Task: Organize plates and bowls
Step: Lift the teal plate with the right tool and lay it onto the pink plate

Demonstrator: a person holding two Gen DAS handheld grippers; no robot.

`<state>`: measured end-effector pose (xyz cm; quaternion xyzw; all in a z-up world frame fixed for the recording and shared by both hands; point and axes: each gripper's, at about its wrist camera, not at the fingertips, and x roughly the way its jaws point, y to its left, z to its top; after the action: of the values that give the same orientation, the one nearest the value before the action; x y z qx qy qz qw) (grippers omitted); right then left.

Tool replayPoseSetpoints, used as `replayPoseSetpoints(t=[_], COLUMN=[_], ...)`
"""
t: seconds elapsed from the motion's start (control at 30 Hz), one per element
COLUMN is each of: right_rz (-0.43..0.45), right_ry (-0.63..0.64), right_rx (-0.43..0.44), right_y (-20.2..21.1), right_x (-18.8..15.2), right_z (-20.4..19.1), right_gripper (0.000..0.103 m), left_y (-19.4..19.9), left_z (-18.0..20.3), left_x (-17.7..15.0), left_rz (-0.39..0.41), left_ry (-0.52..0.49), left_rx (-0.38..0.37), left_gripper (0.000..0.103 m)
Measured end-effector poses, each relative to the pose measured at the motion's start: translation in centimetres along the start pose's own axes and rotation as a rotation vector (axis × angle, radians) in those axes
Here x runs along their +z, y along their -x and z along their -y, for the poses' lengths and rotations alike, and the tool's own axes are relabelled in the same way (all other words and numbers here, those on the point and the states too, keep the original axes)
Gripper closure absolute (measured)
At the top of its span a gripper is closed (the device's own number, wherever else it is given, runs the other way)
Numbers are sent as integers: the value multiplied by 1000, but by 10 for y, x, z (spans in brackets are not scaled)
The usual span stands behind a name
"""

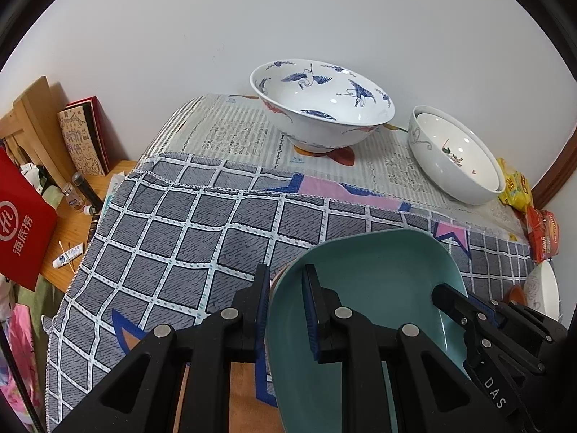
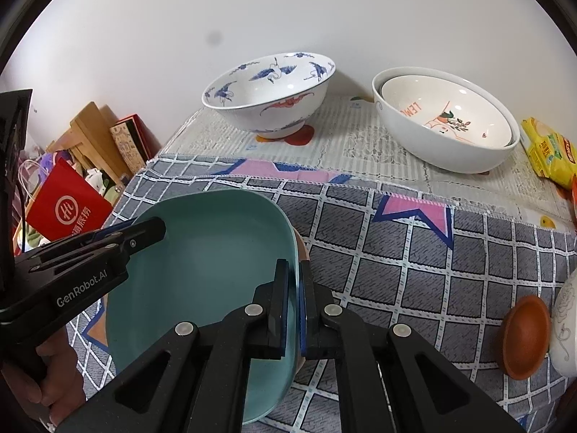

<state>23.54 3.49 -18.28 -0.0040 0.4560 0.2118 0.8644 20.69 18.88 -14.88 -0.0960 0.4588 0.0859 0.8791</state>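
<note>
Teal plate (image 1: 378,288) sits near the front of the checked cloth (image 1: 180,238), held at both edges. Left gripper (image 1: 286,310) straddles its left rim, fingers either side but with a gap, so can't tell whether it's actually clamping. Right gripper (image 2: 294,303) is pinched tight on the right rim. Behind, on the newspaper (image 2: 360,140): crane-pattern bowl (image 2: 270,93), then nested white bowls (image 2: 443,122) further right. Brown dish (image 2: 526,335) lies at far right.

Checked grey cloth (image 1: 187,238), red paper bag (image 2: 68,213), yellow snack packets (image 2: 548,158)
</note>
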Motion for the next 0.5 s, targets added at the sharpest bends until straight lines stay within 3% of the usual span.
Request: replayPoseSetpoints(t=[0.5], right_rz=[-22], right_ry=[67], right_rx=[-62], right_y=[-24], right_x=[-2], right_z=[-2], right_gripper=[94], left_y=[-18], left_z=[2], left_x=[-2], left_rz=[-21], left_ry=[-20], left_rx=[7], left_gripper=[86])
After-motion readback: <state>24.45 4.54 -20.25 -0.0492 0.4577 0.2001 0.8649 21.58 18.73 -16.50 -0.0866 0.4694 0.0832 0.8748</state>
